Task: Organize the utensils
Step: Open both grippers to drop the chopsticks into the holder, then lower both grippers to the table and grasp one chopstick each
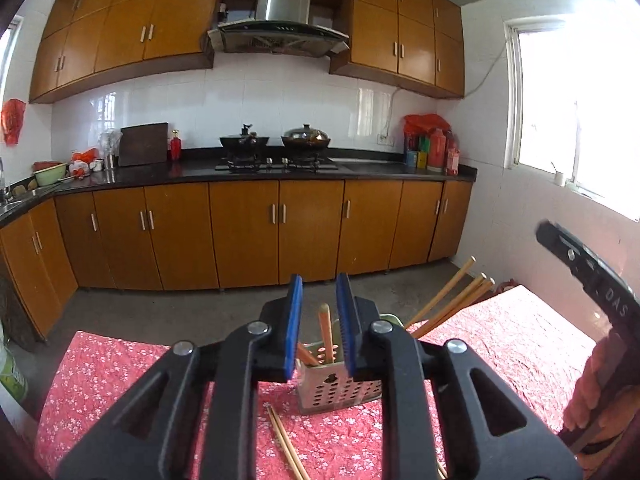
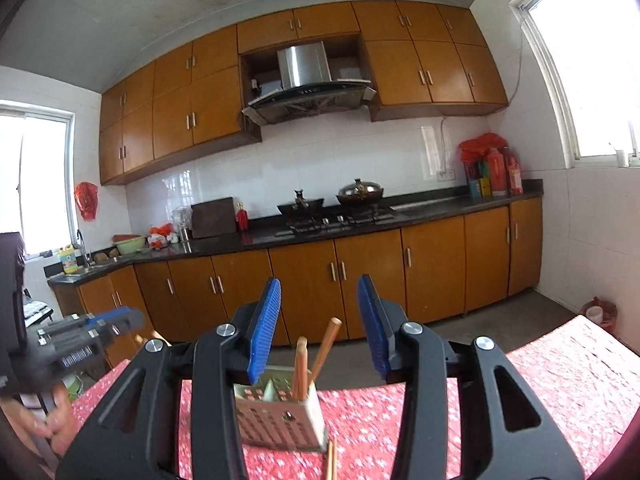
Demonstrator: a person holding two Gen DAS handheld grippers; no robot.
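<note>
A perforated metal utensil holder (image 1: 340, 390) stands on the table with the red flowered cloth (image 1: 120, 380). Wooden chopsticks (image 1: 326, 332) stand upright in it. More chopsticks (image 1: 452, 300) slant up to the right; their lower ends are hidden behind my finger. A loose pair (image 1: 286, 444) lies on the cloth in front. My left gripper (image 1: 319, 280) is just above the holder, open a narrow gap, its pads touching nothing. My right gripper (image 2: 318, 292) faces the holder (image 2: 280, 416) from another side, open wider, with the chopsticks (image 2: 300, 368) seen beyond its pads.
Each gripper shows in the other's view: the right one (image 1: 592, 280) with a hand at the right edge, the left one (image 2: 80, 336) at the left edge. Beyond the table's far edge are bare floor and wooden kitchen cabinets (image 1: 244, 232). A loose chopstick pair (image 2: 331, 460) lies near the holder.
</note>
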